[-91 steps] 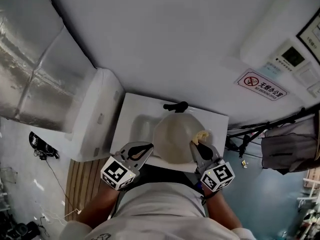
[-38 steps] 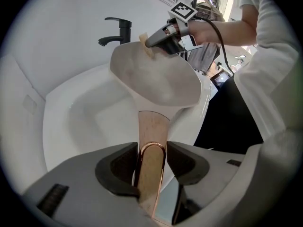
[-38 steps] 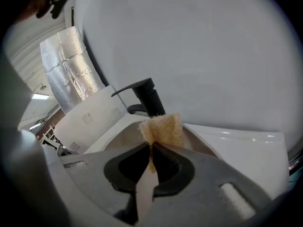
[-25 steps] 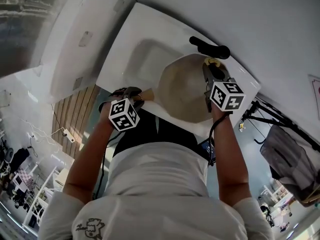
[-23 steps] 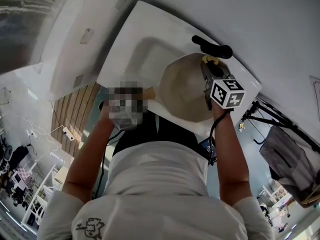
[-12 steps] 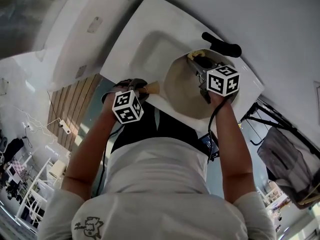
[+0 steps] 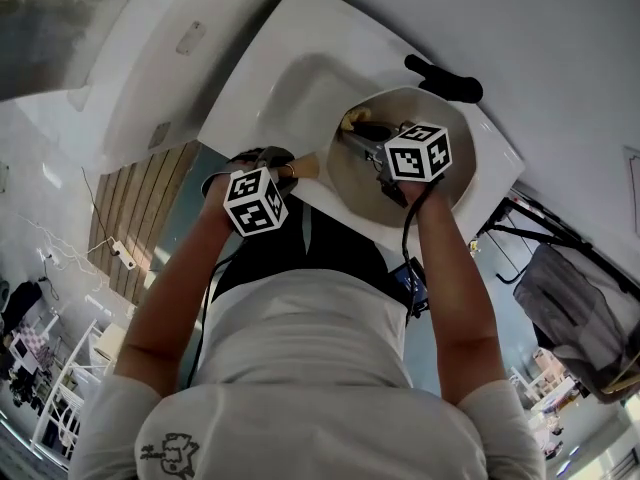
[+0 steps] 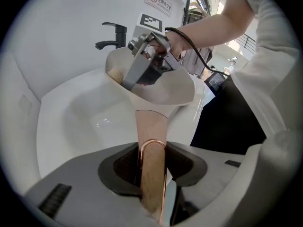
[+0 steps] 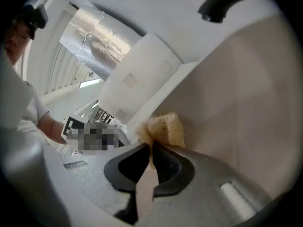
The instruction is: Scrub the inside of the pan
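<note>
A beige pan (image 7: pixel 395 183) is tilted over the white sink (image 7: pixel 290 78). My left gripper (image 7: pixel 278 165) is shut on its wooden handle (image 7: pixel 304 171), which runs between the jaws in the left gripper view (image 8: pixel 152 167). My right gripper (image 7: pixel 352 134) reaches into the pan and is shut on a yellow sponge (image 7: pixel 347 119). In the right gripper view the sponge (image 9: pixel 165 129) presses against the pan's inner wall (image 9: pixel 236 103) just past the jaws (image 9: pixel 152 148). From the left gripper view the sponge (image 8: pixel 114 74) sits at the pan's left inner side under the right gripper (image 8: pixel 142 72).
A black faucet (image 7: pixel 445 80) stands behind the pan at the sink's back edge, also in the left gripper view (image 8: pixel 113 33). A white wall unit (image 7: pixel 150 78) lies left of the sink. The person's torso fills the near side.
My right gripper has swept the sponge leftwards across the pan's inside, from the rim near the faucet to the side nearest the handle. The left gripper still holds the handle.
</note>
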Action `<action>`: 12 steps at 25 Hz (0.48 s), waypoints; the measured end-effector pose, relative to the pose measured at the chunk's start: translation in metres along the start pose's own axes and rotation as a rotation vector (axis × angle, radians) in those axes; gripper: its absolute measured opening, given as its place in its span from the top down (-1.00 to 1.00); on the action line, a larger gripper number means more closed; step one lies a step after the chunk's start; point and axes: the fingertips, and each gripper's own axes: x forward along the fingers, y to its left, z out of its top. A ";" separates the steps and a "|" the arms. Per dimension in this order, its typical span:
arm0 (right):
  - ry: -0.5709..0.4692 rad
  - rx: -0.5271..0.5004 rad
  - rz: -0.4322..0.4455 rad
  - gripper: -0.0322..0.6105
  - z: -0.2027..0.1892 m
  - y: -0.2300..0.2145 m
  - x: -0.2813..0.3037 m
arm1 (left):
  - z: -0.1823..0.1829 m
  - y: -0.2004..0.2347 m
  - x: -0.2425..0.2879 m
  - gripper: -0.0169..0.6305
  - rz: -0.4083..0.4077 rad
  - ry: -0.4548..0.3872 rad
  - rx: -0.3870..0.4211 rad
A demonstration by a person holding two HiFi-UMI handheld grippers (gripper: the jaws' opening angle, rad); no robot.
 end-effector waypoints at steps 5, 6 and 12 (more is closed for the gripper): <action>0.134 -0.045 0.043 0.83 -0.043 0.022 0.013 | 0.000 -0.003 0.000 0.48 0.002 0.010 -0.010; 0.157 -0.042 0.059 0.83 -0.051 0.025 0.014 | 0.000 -0.003 0.000 0.48 -0.003 0.013 -0.009; 0.255 0.077 0.157 0.83 -0.087 0.045 0.006 | 0.001 -0.004 0.001 0.48 -0.018 0.010 -0.008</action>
